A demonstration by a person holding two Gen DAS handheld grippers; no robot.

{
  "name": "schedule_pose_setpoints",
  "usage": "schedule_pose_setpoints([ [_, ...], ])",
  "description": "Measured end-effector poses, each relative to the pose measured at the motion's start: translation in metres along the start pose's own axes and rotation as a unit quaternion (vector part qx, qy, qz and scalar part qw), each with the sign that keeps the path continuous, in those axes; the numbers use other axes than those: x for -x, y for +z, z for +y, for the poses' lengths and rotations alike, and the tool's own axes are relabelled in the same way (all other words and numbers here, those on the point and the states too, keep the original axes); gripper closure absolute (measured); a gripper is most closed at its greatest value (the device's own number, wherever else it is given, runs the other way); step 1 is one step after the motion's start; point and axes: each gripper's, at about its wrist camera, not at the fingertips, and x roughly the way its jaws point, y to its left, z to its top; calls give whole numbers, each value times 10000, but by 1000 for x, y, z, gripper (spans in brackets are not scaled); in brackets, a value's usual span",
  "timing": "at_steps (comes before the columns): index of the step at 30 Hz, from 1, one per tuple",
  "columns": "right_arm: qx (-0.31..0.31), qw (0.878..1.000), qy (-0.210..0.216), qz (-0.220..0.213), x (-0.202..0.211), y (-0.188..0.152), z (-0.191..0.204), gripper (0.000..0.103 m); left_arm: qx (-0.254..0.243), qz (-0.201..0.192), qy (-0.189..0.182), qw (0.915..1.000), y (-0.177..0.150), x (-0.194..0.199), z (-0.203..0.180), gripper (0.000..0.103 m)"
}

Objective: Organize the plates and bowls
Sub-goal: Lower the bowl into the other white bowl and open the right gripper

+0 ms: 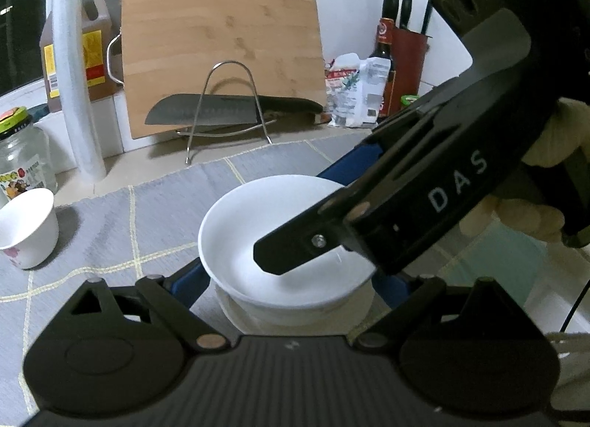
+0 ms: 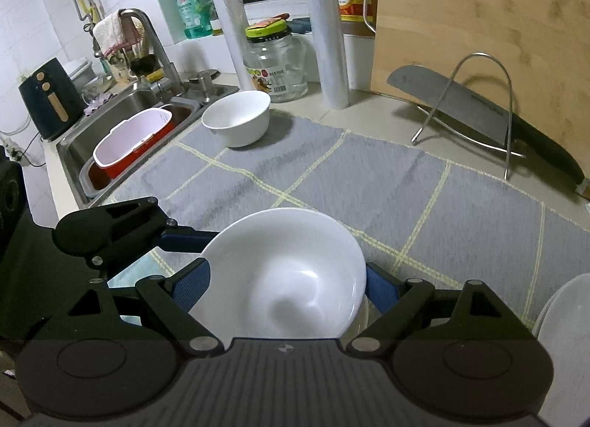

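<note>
1. Step in hand, as judged: carrying the shallow round white ceramic bowl (image 2: pixel 284 279) towards a stacking place. It sits low over the grey cloth with yellow check lines (image 2: pixel 368 176) that covers the desk.
2. Right hand-held gripper (image 2: pixel 287 281): both blue pads (image 2: pixel 191 286) lie against opposite sides of the bowl's rim, so it is clamped on the bowl. Bowl mouth up, tilted a little.
3. Left hand-held gripper (image 1: pixel 289 279): its pads flank the same bowl lower down. A second white rim (image 1: pixel 295 320), either a plate or another bowl, shows directly beneath. Cannot tell whether this gripper presses on the bowl, on the lower piece, or on neither; the right gripper's black finger crosses the view.
4. Other ware: a deeper white ceramic bowl (image 2: pixel 238 117) stands on the cloth's far corner near the sink, well apart. The edge of a flat white plate (image 2: pixel 564 334) shows at the right border.
5. Next move, judged: settle the bowl level onto the piece beneath it, then release one gripper at a time. With two grippers crossing over one bowl, the fingers need to clear each other before either withdraws.
6. Progress: early to middle; the deeper bowl and the plate are not yet gathered.
</note>
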Motion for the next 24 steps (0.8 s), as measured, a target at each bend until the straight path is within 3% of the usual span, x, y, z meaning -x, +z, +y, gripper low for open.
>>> schedule_pose_setpoints([
  [24,-104,9998,-47,132,-12,-9,-3,10,-247,220,68,9994,-5,-9,-6,10],
])
